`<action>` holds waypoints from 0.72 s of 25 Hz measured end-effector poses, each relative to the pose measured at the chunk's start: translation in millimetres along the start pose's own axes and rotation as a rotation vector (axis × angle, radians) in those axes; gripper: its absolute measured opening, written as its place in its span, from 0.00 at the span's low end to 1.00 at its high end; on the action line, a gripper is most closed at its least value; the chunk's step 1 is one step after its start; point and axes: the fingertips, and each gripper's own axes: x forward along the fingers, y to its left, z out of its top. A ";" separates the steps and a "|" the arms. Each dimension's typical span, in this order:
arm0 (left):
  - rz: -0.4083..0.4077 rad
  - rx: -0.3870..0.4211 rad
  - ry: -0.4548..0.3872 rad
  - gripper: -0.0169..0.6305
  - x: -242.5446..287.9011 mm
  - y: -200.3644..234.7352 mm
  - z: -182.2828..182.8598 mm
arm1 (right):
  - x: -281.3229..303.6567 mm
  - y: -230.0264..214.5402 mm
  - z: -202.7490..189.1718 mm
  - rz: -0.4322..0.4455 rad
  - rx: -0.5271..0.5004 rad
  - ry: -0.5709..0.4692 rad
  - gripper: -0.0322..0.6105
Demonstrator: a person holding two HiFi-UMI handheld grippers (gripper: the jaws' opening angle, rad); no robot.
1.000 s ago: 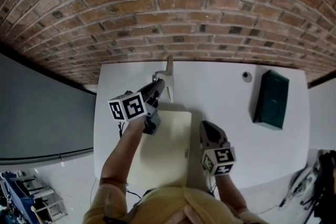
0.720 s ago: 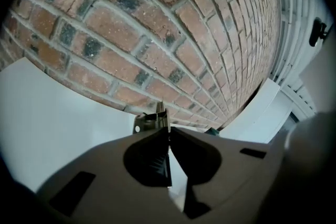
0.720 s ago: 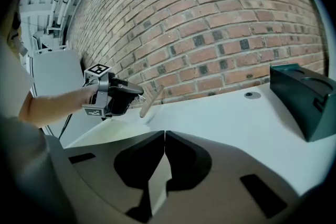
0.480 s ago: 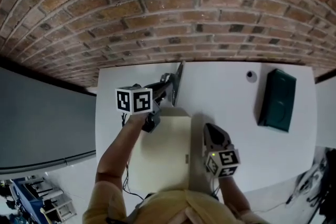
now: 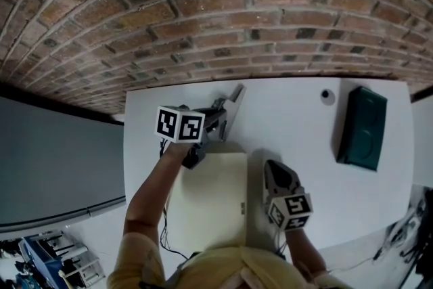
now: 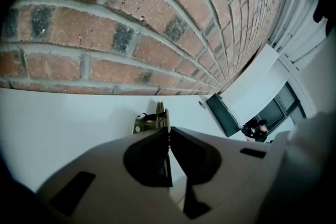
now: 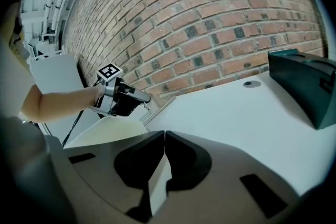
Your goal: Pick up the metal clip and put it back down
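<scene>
Holding the metal clip [image 5: 232,103] in my left tongs [image 5: 220,117], I am lifting it over the back of the white tabletop [image 5: 298,132], near the brick wall [image 5: 216,10]. The left tongs are squeezing tight on one end of the clip. A moment ago the clip was standing straight up. Now it is leaning over to the right. So I think the picking-up part is done and the putting-down part is coming next. My right tongs [image 5: 276,169] are pressed together with nothing in them, waiting beside the cream pad [image 5: 210,206].

The left gripper view is showing me the clip [image 6: 153,120] poking out past the tips, right where the jaws are meeting. The head view is not showing that pinch. The right gripper view is showing my left tongs [image 7: 139,96] from the side, and they are looking a bit up off the tabletop. Only the head view is showing both tongs together.
</scene>
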 end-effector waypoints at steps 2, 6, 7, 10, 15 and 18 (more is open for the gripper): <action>0.005 0.009 0.024 0.04 2.9 2.2 -2.8 | 0.3 0.3 -1.3 0.003 0.006 0.000 0.06; -0.011 0.003 0.050 0.04 6.0 4.2 -3.7 | 0.1 0.0 -1.4 0.006 0.002 0.007 0.06; -0.015 0.003 0.055 0.04 6.3 4.7 -3.5 | 0.3 -0.2 -1.1 0.005 0.002 0.006 0.06; -0.016 0.006 0.054 0.04 6.6 6.0 -2.6 | 0.3 0.7 -1.6 0.010 0.000 0.005 0.06; -0.022 -0.001 0.043 0.04 8.0 8.1 -1.8 | -1.1 -1.9 -2.0 0.004 0.000 -0.002 0.06; -0.010 -0.005 0.050 0.04 8.2 11.6 -2.4 | -3.0 -3.9 0.3 -0.006 0.001 -0.007 0.06</action>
